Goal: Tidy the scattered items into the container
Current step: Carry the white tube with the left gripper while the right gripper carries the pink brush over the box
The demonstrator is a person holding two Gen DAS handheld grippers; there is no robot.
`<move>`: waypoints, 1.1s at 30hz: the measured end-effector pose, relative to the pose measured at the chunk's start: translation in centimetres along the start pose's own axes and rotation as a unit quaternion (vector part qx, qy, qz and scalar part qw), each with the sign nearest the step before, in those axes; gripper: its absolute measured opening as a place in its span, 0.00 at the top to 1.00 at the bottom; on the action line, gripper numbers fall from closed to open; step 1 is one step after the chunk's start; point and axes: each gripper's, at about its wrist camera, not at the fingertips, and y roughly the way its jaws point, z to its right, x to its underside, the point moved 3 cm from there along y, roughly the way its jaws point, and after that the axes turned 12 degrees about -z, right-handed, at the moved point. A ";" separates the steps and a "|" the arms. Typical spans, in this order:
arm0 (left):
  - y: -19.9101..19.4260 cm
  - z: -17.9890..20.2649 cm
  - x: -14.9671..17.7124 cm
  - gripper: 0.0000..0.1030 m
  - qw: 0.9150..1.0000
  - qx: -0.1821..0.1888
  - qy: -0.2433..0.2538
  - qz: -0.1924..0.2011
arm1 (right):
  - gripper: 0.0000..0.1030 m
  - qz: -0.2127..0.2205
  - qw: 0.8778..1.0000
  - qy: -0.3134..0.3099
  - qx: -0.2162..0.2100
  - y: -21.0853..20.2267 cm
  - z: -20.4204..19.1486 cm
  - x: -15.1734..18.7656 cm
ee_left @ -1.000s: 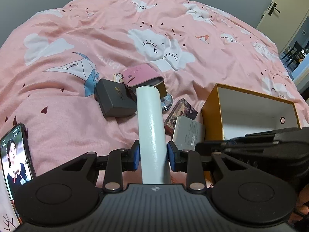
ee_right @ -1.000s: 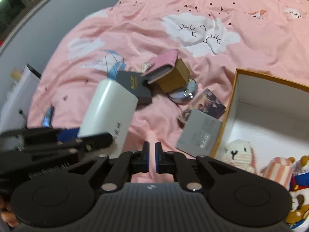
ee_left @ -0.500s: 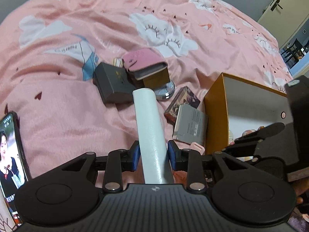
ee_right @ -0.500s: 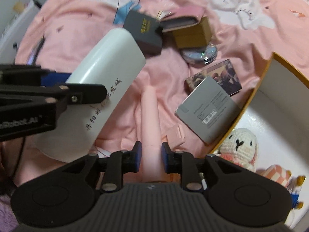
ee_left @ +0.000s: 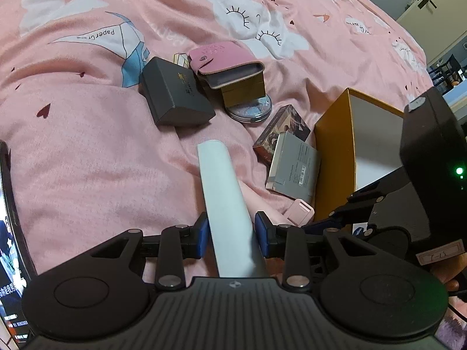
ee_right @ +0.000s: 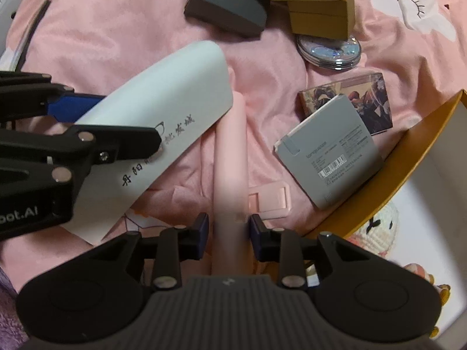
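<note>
My left gripper (ee_left: 232, 233) is shut on a long white case (ee_left: 224, 192) with black lettering (ee_right: 163, 116), its jaws easing open, low over the pink bedspread. My right gripper (ee_right: 229, 227) has its jaws opening astride a long pink case (ee_right: 232, 157) lying on the bed; gaps show at both pads. The orange box (ee_left: 332, 134) with a white inside stands to the right (ee_right: 408, 151) and holds a knitted bunny (ee_right: 379, 227). A grey notebook box (ee_right: 332, 151) leans on its wall.
Ahead lie a dark grey box (ee_left: 175, 99), a pink card wallet (ee_left: 227, 61) on a brown box (ee_left: 245, 93), a round mirror (ee_left: 251, 110), a photo-print box (ee_left: 280, 134) and a small pink stand (ee_right: 268, 201). A phone (ee_left: 8, 233) lies at far left.
Both grippers have sunk toward the bed and tipped downward. The right jaws went from shut to open around the pink case. The left still carries the white case.
</note>
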 end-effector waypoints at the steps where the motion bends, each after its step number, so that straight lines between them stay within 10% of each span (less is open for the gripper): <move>1: 0.1 0.1 0.0 0.63 1.000 -0.001 0.000 0.000 | 0.63 -0.010 1.000 -0.005 0.003 -0.1 0.0 0.0; 21: -0.1 -0.1 0.2 0.63 1.000 -0.003 0.006 0.004 | 0.63 -0.126 0.986 -0.067 0.082 3.6 -1.2 -1.3; 33: -2.1 -0.6 -0.1 0.65 0.999 -0.007 -0.005 0.052 | 0.71 -0.011 0.998 -0.040 0.054 0.7 -0.8 1.3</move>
